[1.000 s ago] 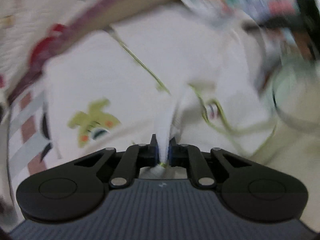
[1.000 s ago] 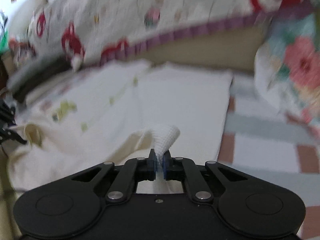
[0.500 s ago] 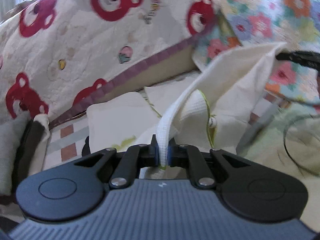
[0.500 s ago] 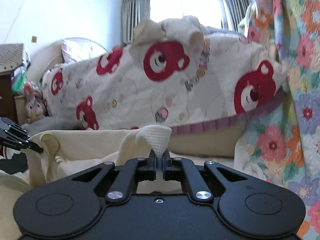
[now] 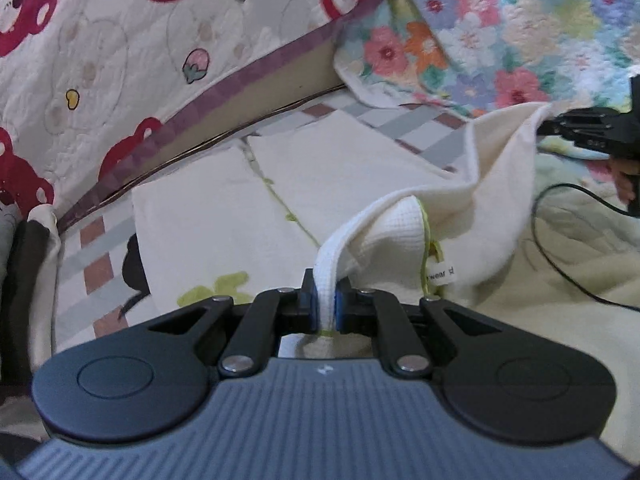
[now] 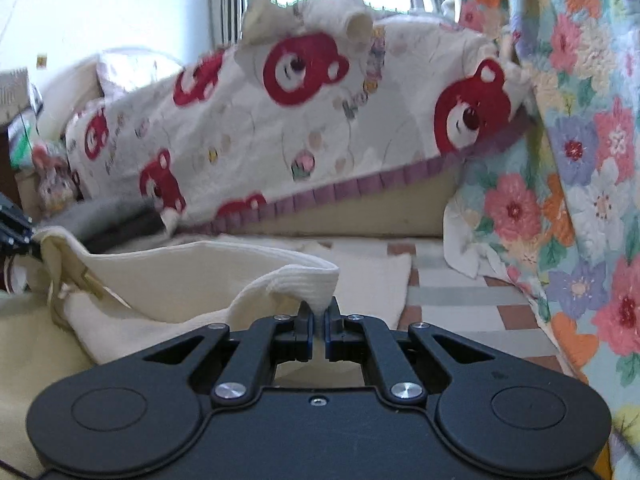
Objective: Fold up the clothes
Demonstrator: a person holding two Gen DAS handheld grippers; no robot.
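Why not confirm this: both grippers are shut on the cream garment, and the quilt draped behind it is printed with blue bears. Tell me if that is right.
Not quite: the bears are red, not blue, as the right wrist view shows on the bear quilt. The rest holds: the left gripper and the right gripper are each shut on the cream garment.

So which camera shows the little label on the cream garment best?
The left wrist view: the label hangs close up beside the green trim, its print partly readable. In the right wrist view the garment shows only its folds; no label is visible there.
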